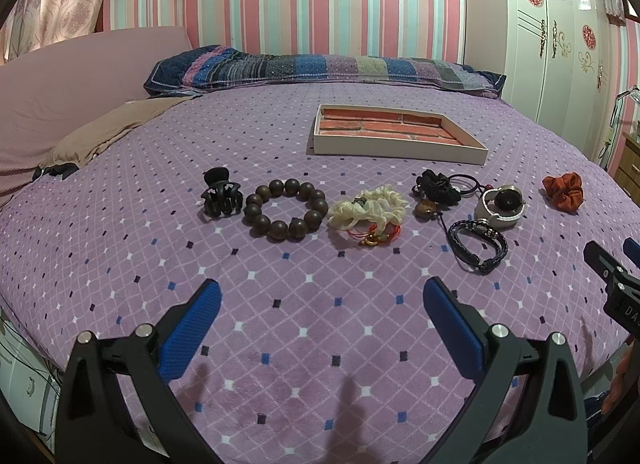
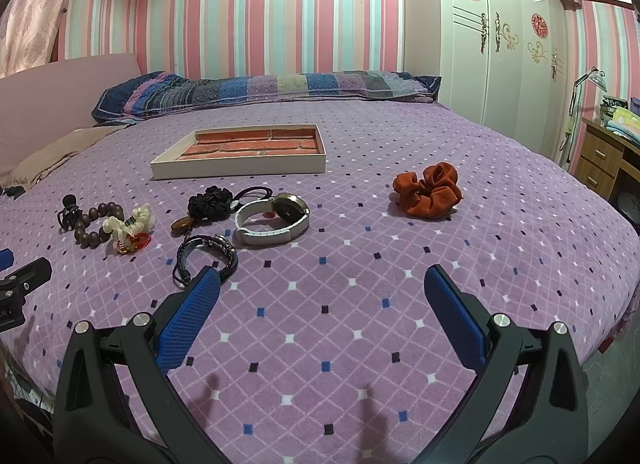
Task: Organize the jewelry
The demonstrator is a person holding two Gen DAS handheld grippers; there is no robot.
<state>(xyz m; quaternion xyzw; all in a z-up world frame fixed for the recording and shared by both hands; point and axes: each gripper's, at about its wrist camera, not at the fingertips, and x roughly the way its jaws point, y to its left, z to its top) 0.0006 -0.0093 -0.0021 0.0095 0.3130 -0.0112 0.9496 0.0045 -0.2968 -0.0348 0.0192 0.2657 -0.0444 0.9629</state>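
Left wrist view, brown bead bracelet [image 1: 286, 209] ring-shaped on bedspread [image 1: 120, 264], both claws spread, empty.

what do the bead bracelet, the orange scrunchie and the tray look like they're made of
Bead bracelet: probably wood, as the round beads are dark brown with a dull sheen.
Orange scrunchie: fabric, matte rust-orange, gathered into soft ruffled folds.
Tray: likely cardboard, given its thin, flat, cream walls; the brick-pattern floor looks printed or lined, though I cannot tell which.
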